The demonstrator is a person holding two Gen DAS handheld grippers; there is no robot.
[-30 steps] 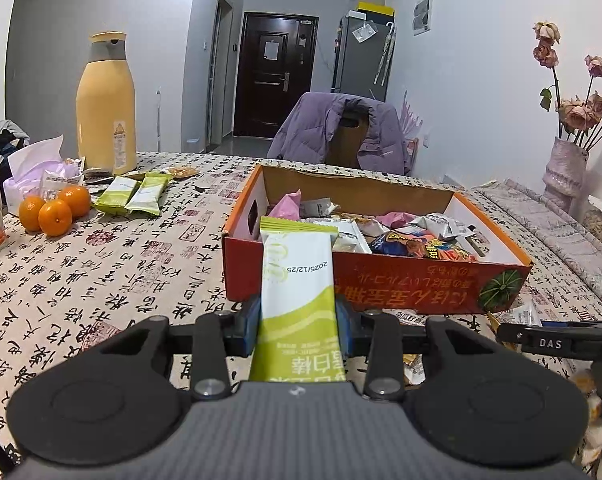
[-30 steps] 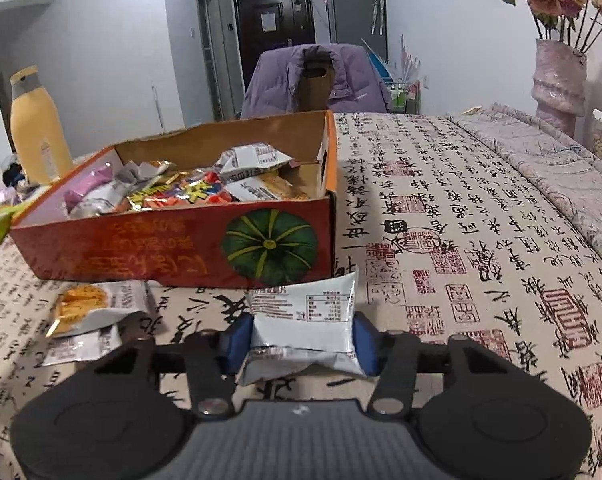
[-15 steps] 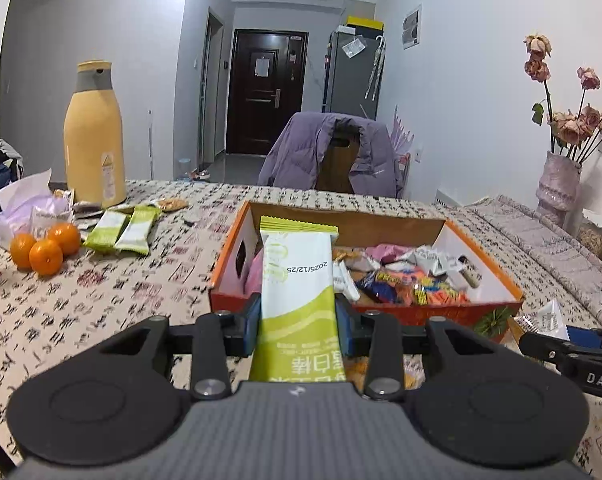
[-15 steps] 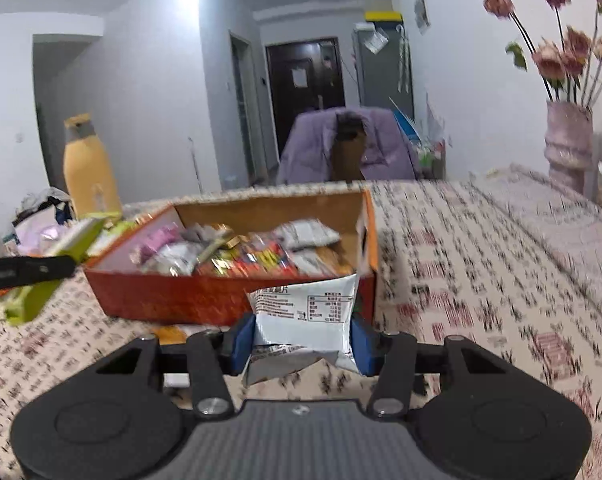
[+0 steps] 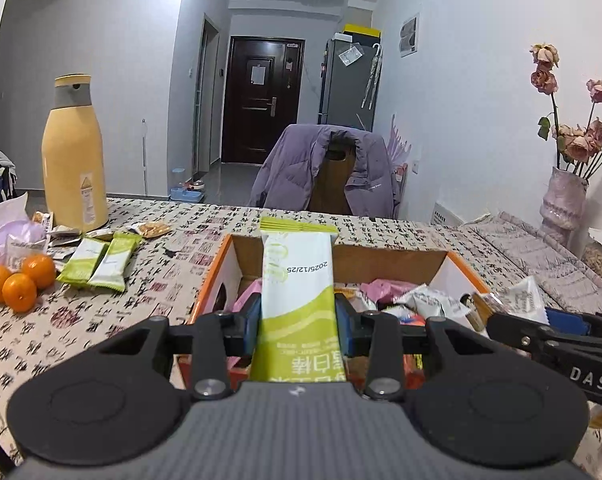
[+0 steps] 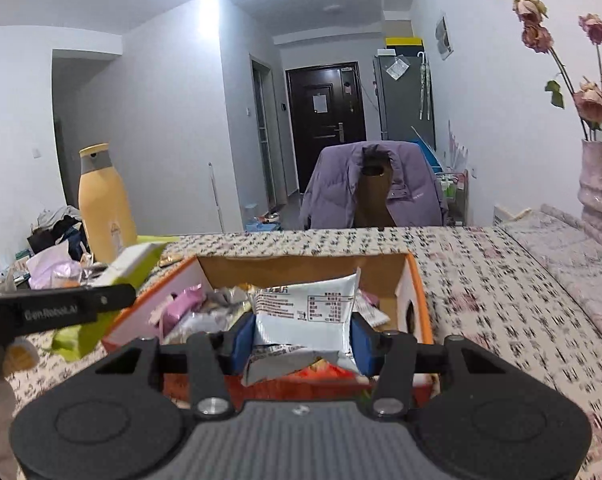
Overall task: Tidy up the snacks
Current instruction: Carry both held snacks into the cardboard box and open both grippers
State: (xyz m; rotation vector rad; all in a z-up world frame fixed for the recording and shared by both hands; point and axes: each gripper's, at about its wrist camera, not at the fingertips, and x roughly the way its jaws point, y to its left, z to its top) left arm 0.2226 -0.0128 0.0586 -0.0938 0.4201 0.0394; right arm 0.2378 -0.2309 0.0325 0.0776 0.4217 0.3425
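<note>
Both packets rose over the box (image 5: 457, 266): left gripper (image 5: 297, 326) clamps green bar (image 5: 297, 288) lengthwise, right gripper (image 6: 301, 338) clamps silver pouch (image 6: 307, 312), mine equally near.

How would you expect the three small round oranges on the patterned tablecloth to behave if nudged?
The three small round oranges would probably roll, since nothing rims them in. Their cluster may scatter, as they touch only each other. The patterned tablecloth looks flat, so they might not travel far.

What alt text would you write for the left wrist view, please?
The left tool grips a green-and-white snack bar above an orange cardboard box full of snacks. Behind, on the patterned tablecloth, lie two similar bars, three oranges and a yellow bottle.
</note>
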